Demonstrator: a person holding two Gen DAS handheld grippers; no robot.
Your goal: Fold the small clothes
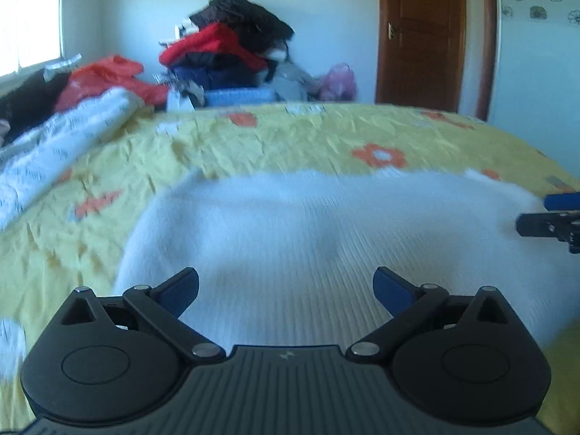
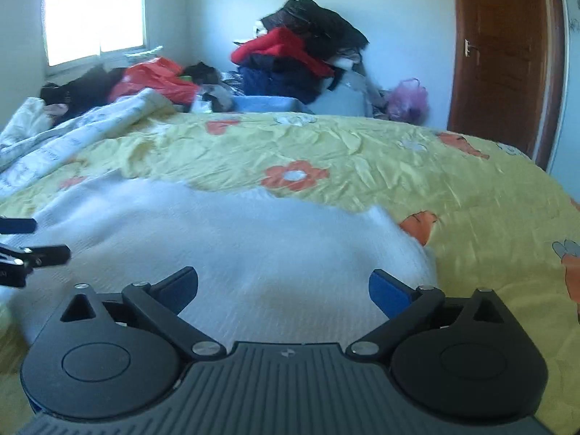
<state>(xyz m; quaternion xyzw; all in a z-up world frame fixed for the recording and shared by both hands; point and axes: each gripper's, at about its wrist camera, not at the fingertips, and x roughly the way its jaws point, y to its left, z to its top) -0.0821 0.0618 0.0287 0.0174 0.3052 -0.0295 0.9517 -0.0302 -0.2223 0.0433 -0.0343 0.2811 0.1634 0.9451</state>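
A white ribbed garment (image 1: pixel 326 239) lies spread flat on the yellow flowered bedspread (image 1: pixel 290 137); it also shows in the right wrist view (image 2: pixel 232 239). My left gripper (image 1: pixel 286 291) is open and empty, just above the garment's near left part. My right gripper (image 2: pixel 282 290) is open and empty above the garment's near right part. Each gripper shows at the other view's edge: the right gripper (image 1: pixel 554 214) and the left gripper (image 2: pixel 25 243).
A rumpled white printed quilt (image 1: pixel 61 141) lies along the bed's left side. A pile of red, black and navy clothes (image 1: pixel 232 50) stands beyond the far edge, with an orange bag (image 1: pixel 105 79) and a pink bag (image 1: pixel 339 81). A brown door (image 1: pixel 424 36) is at the back right.
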